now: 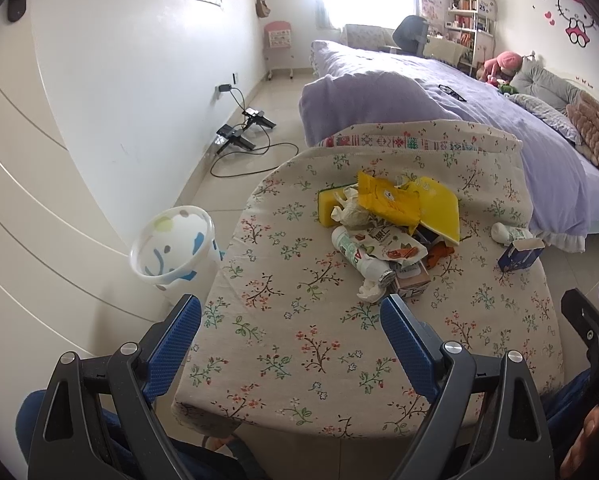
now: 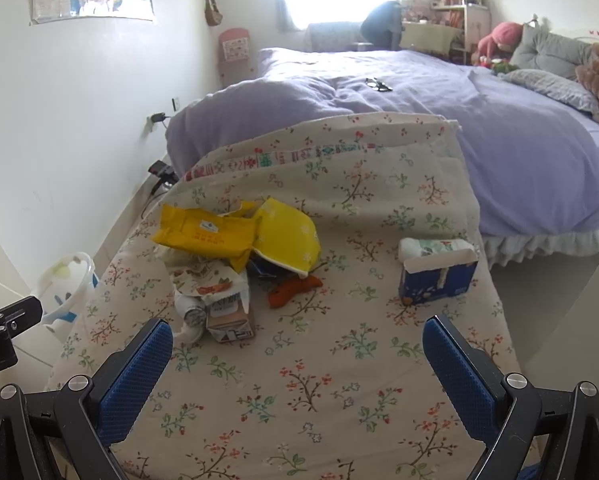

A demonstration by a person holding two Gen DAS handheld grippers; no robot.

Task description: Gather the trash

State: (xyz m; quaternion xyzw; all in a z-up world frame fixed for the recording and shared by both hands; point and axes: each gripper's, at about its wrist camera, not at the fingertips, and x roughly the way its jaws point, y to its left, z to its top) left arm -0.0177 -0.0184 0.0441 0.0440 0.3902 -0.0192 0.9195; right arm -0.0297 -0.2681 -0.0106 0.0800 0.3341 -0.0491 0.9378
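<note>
On the floral table, a trash pile sits right of the white bin. Both claws, left and right, gape wide, empty. Best to pinch one loose piece cleanly, probably the small carton.

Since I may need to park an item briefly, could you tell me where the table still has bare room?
The near stretch of the floral tablecloth, between both open grippers and the trash pile, is bare. A free patch also lies between the pile and the blue box. The middle is crowded; the bin stands off the table's left edge.
</note>
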